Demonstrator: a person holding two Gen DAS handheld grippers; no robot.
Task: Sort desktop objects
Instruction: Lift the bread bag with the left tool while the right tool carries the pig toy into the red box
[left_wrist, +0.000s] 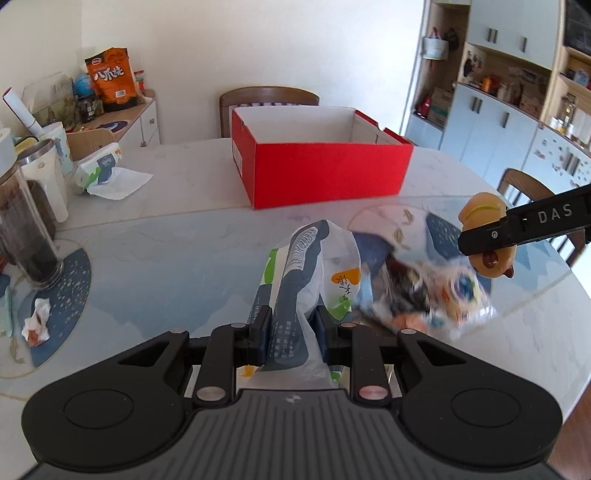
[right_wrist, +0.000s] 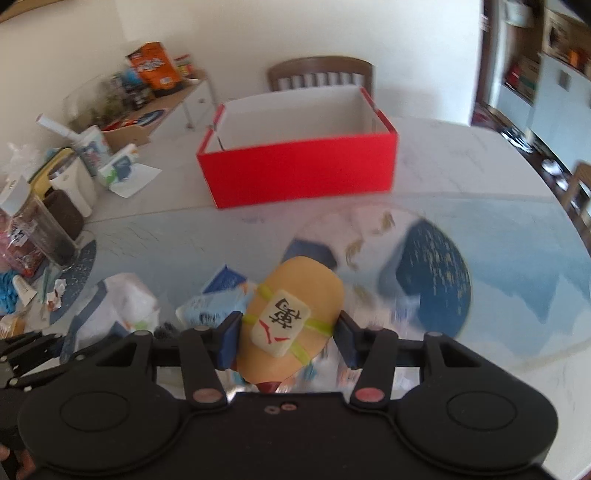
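Observation:
My left gripper (left_wrist: 293, 338) is shut on a white, grey and green tissue pack (left_wrist: 306, 273) and holds it above the table. My right gripper (right_wrist: 288, 338) is shut on a tan toy with a white tile strapped on by green bands (right_wrist: 291, 314). The toy and right gripper also show at the right of the left wrist view (left_wrist: 487, 236). An open red box with a white inside (left_wrist: 317, 170) stands on the table beyond both grippers; it also shows in the right wrist view (right_wrist: 299, 173). Blurred snack packets (left_wrist: 424, 291) lie on the table below the toy.
A dark glass jar (left_wrist: 26, 236), a white jug (left_wrist: 40, 177) and a second tissue pack (left_wrist: 99, 170) stand at the table's left. A crumpled wrapper (left_wrist: 37, 325) lies on a blue placemat (left_wrist: 70, 291). Chairs stand behind the box (left_wrist: 269, 98) and at the right (left_wrist: 524, 184).

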